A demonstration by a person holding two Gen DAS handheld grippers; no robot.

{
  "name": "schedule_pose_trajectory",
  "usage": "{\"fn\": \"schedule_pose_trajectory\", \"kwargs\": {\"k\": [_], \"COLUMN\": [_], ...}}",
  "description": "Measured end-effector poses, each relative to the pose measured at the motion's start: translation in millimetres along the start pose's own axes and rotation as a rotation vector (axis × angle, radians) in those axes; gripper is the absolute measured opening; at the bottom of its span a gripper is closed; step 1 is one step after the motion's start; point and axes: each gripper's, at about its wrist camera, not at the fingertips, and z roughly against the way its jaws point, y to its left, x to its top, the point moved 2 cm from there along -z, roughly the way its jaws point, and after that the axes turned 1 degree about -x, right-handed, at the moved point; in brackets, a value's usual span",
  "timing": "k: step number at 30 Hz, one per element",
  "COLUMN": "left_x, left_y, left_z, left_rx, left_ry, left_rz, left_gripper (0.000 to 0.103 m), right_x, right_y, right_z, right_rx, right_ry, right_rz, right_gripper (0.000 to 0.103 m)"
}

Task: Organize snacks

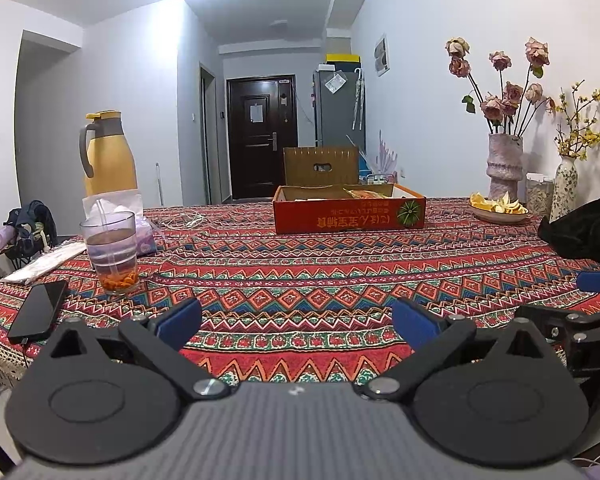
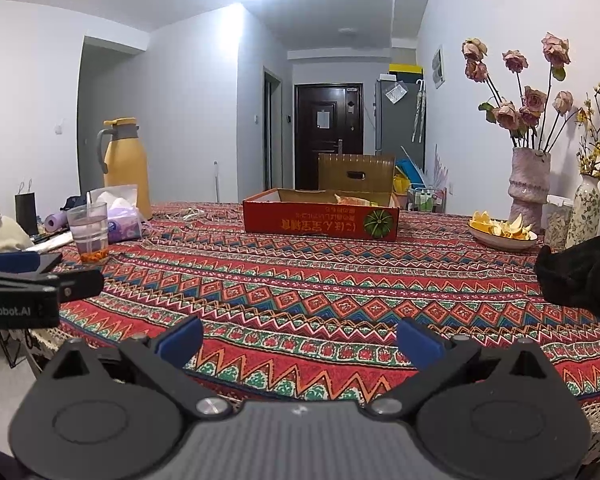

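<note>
- Round table under a red patterned woven cloth point(image 1: 300, 264): biggest thing in view, bare cloth across the middle; both tools sit at its near edge.
- Shallow red cardboard box with a raised brown flap point(image 1: 349, 212): the landmark, on the far side of the table. Snack packets in orange-and-yellow wrappers point(image 1: 366, 193) lie inside it, toward its right half; the rim hides how many and how tidily.
- Yellow thermos jug with grey handle point(image 1: 109, 156): well left of the box. Clear glass with orange bits at the bottom point(image 1: 111, 252) is left of the box and nearer the camera.
- Shallow bowl of yellow peel pieces point(image 1: 499, 209): right of the box, in front of a pink ceramic vase of dried roses point(image 1: 505, 166).
- Left gripper point(image 1: 296, 322): jaws spread wide, nothing between the blue pads, well short of the box.
- Right gripper point(image 2: 298, 338): likewise released and empty, same standoff from the box.
- Step, as a judgement: no loose snacks show on the cloth, so this fits either packets in the box awaiting sorting or packets already stowed there. Frames don't settle which.
- Any further work means reaching across to the box; contents need a higher view first.
</note>
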Motion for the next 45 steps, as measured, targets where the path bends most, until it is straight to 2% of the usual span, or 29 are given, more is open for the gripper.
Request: {"fn": "schedule_pose_trajectory", "kwargs": {"k": [45], "left_x": [-1.9], "left_y": [-1.5], "left_z": [2.5], "left_rx": [-0.009], "left_ry": [-0.003], "left_rz": [0.002], "left_gripper": [0.103], "right_x": [-3.6], "right_y": [1.9], "right_z": [-0.7], "right_rx": [0.000], "right_ry": [0.008], "right_rz": [0.011], "right_gripper": [0.103]}}
